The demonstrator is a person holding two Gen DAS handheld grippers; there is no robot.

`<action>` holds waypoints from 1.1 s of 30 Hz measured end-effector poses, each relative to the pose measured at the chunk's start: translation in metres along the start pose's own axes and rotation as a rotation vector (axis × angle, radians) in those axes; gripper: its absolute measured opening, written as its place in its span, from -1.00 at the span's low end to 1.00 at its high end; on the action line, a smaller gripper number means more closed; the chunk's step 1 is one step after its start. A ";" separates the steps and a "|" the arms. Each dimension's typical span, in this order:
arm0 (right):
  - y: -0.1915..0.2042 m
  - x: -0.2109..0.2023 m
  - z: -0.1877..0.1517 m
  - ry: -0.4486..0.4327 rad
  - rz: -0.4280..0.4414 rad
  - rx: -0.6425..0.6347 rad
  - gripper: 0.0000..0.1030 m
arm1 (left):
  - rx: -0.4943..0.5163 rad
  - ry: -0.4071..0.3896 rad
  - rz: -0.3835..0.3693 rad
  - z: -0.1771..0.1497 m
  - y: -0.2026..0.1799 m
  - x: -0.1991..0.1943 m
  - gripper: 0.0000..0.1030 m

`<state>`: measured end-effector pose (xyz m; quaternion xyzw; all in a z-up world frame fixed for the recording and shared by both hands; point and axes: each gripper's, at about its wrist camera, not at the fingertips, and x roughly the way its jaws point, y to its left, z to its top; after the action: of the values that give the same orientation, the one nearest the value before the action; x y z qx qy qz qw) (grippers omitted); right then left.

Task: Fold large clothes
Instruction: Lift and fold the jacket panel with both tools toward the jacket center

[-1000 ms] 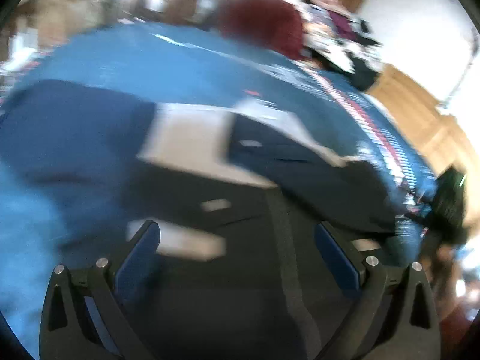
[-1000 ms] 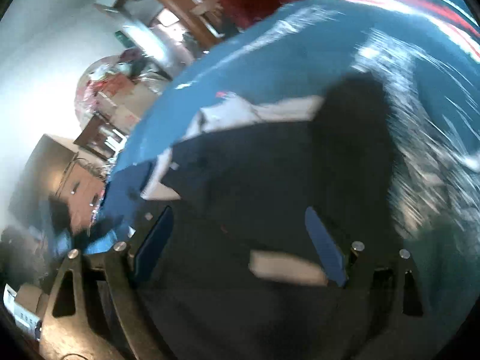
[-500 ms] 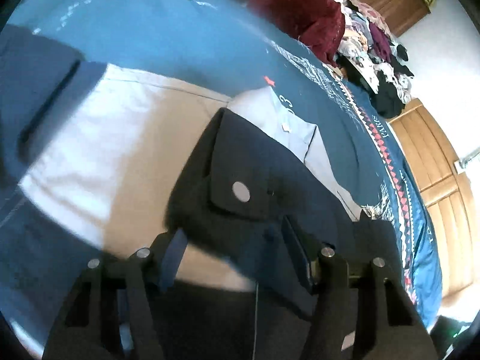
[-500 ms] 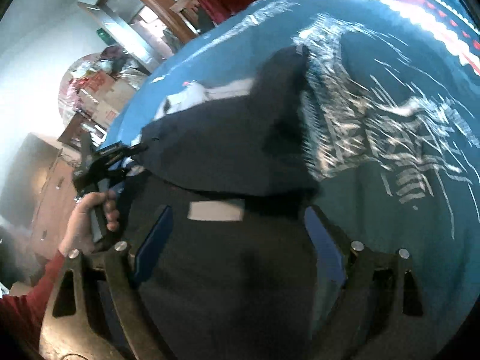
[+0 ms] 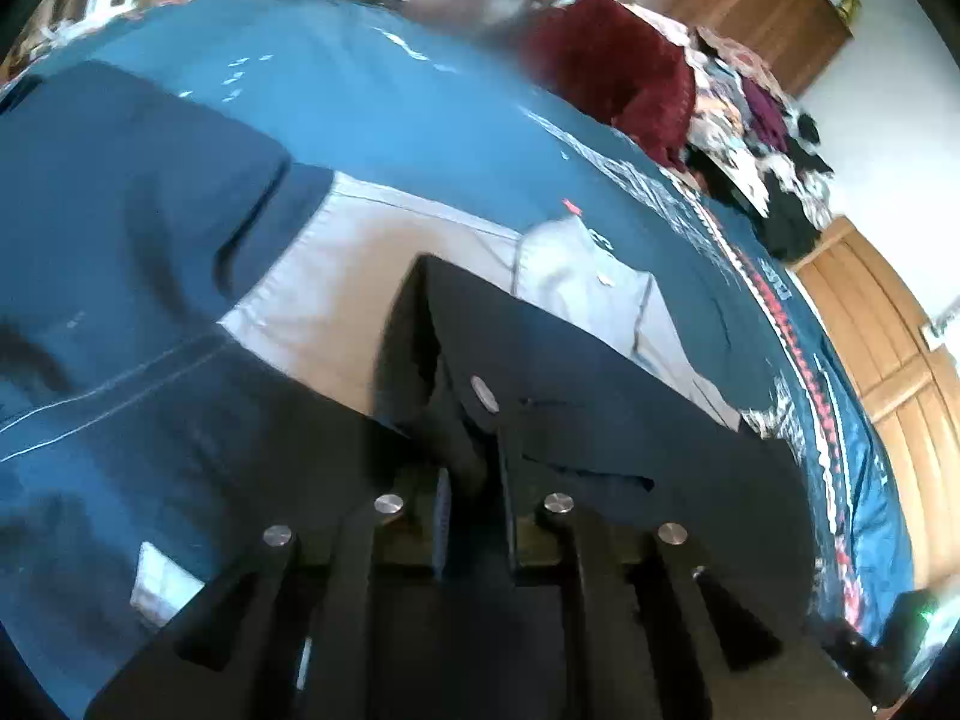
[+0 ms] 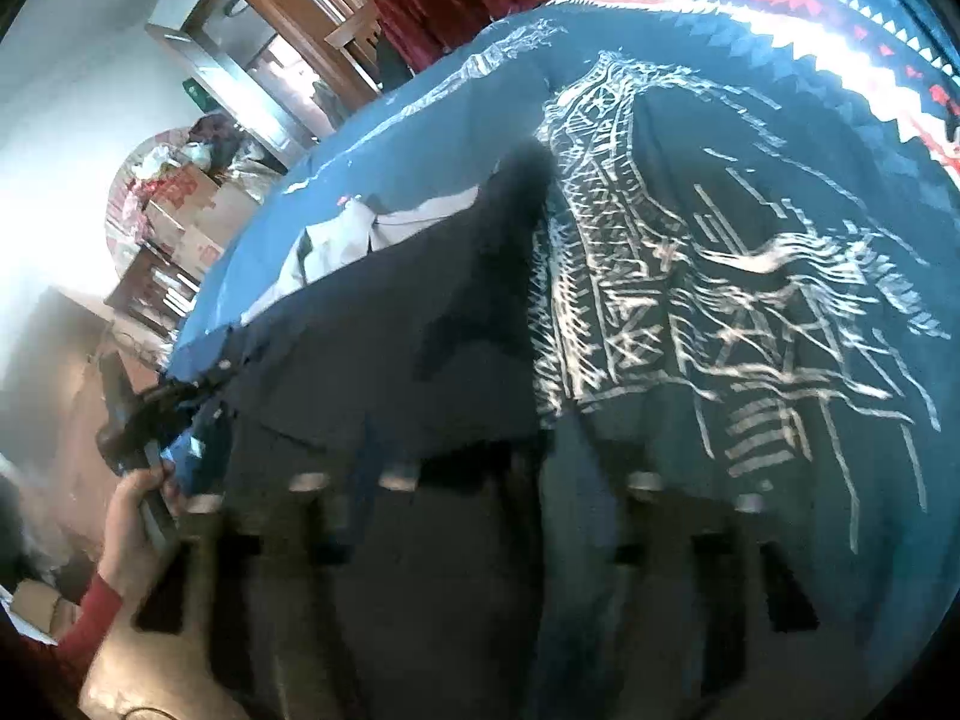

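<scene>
Your left gripper (image 5: 474, 480) has its fingers drawn close together, pinching a fold of the dark trousers (image 5: 600, 396) just below a pale button (image 5: 483, 393). The trousers lie spread across the blue bedspread (image 5: 372, 96), with grey pocket lining (image 5: 360, 276) turned out beside the waistband. Your right gripper (image 6: 462, 498) is badly blurred; its fingers appear partly closed over the near edge of the trousers (image 6: 384, 324), but you cannot tell from this view whether they actually grip the cloth. From the right wrist camera you can see your left hand (image 6: 129, 528), in a red sleeve (image 6: 84, 618), holding the other gripper at the far corner of the trousers. A white tower print (image 6: 690, 300) on the bedspread lies just beside the trousers' edge. A dark red garment (image 5: 618, 78) sits heaped at the far end of the bed, next to a pile of mixed clothes (image 5: 762, 138).
</scene>
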<state>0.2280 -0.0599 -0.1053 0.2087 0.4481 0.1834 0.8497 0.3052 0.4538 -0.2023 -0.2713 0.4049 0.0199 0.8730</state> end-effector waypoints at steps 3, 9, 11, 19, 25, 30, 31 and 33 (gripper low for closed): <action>0.002 0.029 0.001 0.051 -0.002 -0.030 -0.40 | -0.031 -0.010 0.030 0.002 0.014 -0.003 -0.73; 0.038 0.047 -0.010 0.123 -0.028 -0.193 -0.36 | -0.084 -0.035 0.051 -0.003 0.042 -0.021 -0.77; 0.034 0.038 -0.012 0.098 -0.022 -0.177 -0.19 | -0.109 0.007 -0.019 -0.006 0.046 -0.023 -0.81; 0.006 0.021 -0.022 0.089 -0.033 -0.062 0.06 | 0.008 0.116 -0.172 -0.011 -0.003 -0.010 0.51; 0.006 0.016 -0.027 0.075 -0.026 -0.050 0.09 | -0.051 0.091 -0.062 -0.001 0.009 0.009 0.15; 0.006 -0.006 -0.017 0.002 -0.049 -0.074 0.09 | 0.001 0.010 -0.063 0.003 -0.002 -0.003 -0.87; 0.006 -0.008 -0.015 -0.005 -0.058 -0.077 0.09 | 0.046 -0.068 -0.057 0.002 -0.011 -0.026 -0.87; 0.002 -0.007 -0.006 -0.009 -0.064 -0.078 0.07 | 0.071 -0.108 -0.016 0.002 -0.010 -0.038 -0.87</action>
<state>0.2187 -0.0601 -0.1027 0.1616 0.4432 0.1726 0.8647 0.2837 0.4531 -0.1690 -0.2421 0.3553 0.0133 0.9028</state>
